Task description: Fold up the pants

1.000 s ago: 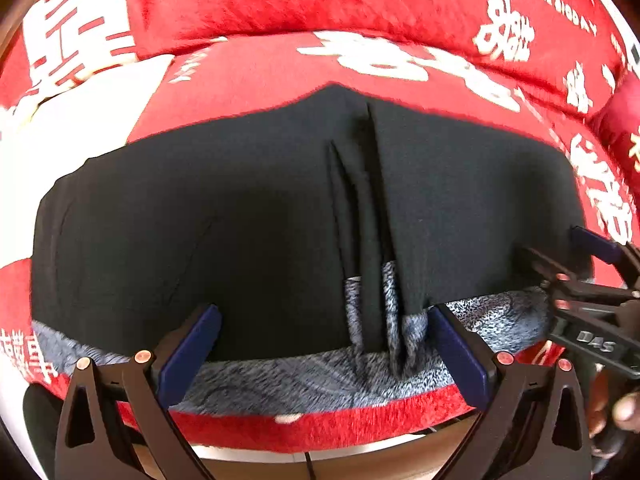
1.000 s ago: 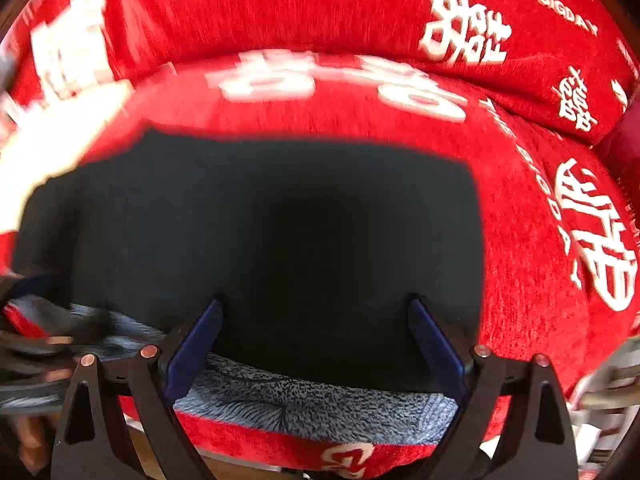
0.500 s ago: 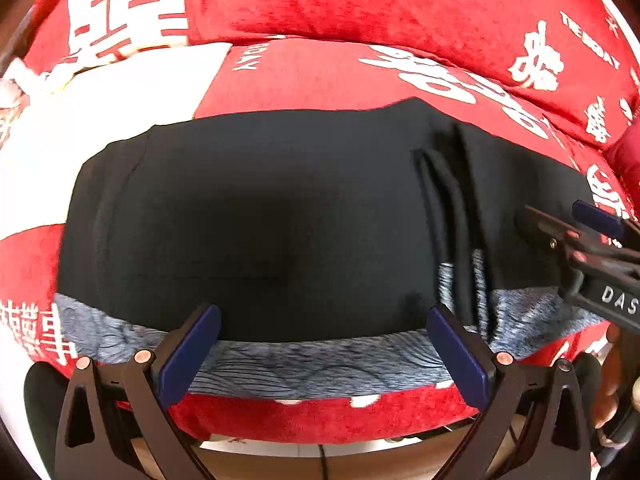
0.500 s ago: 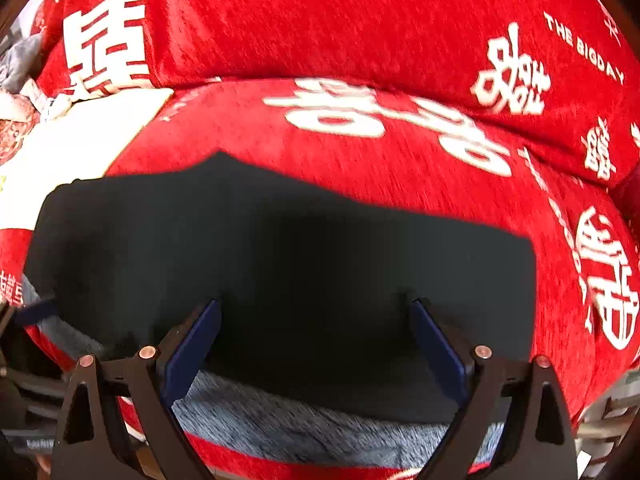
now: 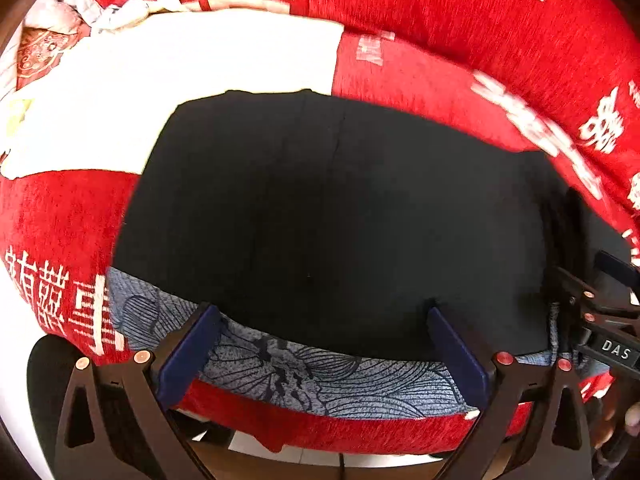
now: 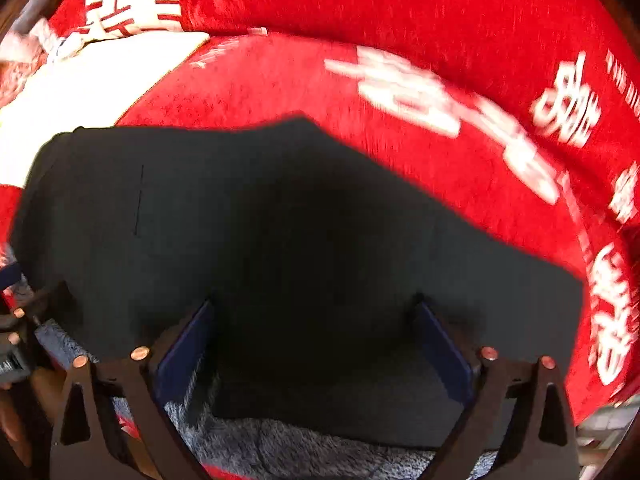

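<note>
Slid to the left since 1 second ago: more white cloth shows now, and the folds in the pants sit far off to the right. Moved less on the right side, with the view there blurry.

Pants: black, spread flat on the red sofa, with the blue-grey flowered band along the near edge, close to the sofa's front.

Left tongs: wide apart, holding nothing, hanging just over the band. Blue pads on both sides of a flat bit of pants, not pinching it. Hard to tell if touching the cloth.

Right tongs: wide apart too, holding nothing, hanging over the right part of the pants. Grey band under and in front of the fingers. Also seen at the right rim of the left view, by the bunched folds.

Step in hand, by the look of it: getting set to grab the near edge at 2 spots for a fold.

To do it well:
- Go low and get 1 finger under the band, 1 on top.
- Pinch all the layers, not just the top 1.
- Keep both grabs level, so the edge lifts straight.
- Smooth the bunched folds by the right tongs first, or end up with a lumpy fold.
- Lift and carry both sides at the same speed, then lay edge on edge.
</note>
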`<state>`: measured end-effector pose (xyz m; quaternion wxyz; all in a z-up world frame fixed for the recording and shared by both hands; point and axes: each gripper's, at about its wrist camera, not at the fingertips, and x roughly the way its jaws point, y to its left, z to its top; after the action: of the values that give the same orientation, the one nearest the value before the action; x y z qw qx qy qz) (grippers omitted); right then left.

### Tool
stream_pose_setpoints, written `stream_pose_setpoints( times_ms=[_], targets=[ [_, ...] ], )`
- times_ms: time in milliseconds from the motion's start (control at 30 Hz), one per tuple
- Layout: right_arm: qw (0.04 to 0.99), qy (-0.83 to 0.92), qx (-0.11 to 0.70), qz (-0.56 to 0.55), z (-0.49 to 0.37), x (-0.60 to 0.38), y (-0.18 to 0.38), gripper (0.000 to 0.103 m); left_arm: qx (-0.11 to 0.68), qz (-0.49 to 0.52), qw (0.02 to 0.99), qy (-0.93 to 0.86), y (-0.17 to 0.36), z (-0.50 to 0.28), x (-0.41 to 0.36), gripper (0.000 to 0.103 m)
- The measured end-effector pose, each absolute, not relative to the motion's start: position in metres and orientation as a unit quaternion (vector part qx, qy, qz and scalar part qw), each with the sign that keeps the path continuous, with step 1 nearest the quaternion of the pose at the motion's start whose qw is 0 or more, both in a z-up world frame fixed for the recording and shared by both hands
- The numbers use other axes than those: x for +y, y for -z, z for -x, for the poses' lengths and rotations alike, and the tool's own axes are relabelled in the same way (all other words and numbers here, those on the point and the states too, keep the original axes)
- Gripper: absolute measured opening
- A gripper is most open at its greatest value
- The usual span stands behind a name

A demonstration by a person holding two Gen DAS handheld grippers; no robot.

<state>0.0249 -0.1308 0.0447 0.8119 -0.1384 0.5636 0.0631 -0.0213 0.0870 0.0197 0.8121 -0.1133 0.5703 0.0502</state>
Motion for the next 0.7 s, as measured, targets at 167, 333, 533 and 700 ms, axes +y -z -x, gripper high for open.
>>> stream_pose_setpoints(
  times_ms=[167,333,533,700],
  targets=[
    [0.832,-0.138,0.504,0.190,-0.026,-0.082,-0.070,0.100,0.564,0.142,0.812,-0.052,-0.016,0.025,0.106,0.103],
    [0.799,-0.235,0.517,0.198,-0.063,-0.041,-0.058,0.100,0.531,0.116,0.839,-0.034,-0.011,0.032,0.103,0.103],
    [0.722,-0.347,0.550,0.235,-0.086,0.030,-0.031,0.100,0.541,0.123,0.832,-0.014,-0.021,0.034,0.109,0.103],
    [0.656,-0.408,0.582,0.253,-0.096,0.059,-0.004,0.103,0.532,0.128,0.837,0.008,-0.026,0.049,0.140,0.103]
  ],
)
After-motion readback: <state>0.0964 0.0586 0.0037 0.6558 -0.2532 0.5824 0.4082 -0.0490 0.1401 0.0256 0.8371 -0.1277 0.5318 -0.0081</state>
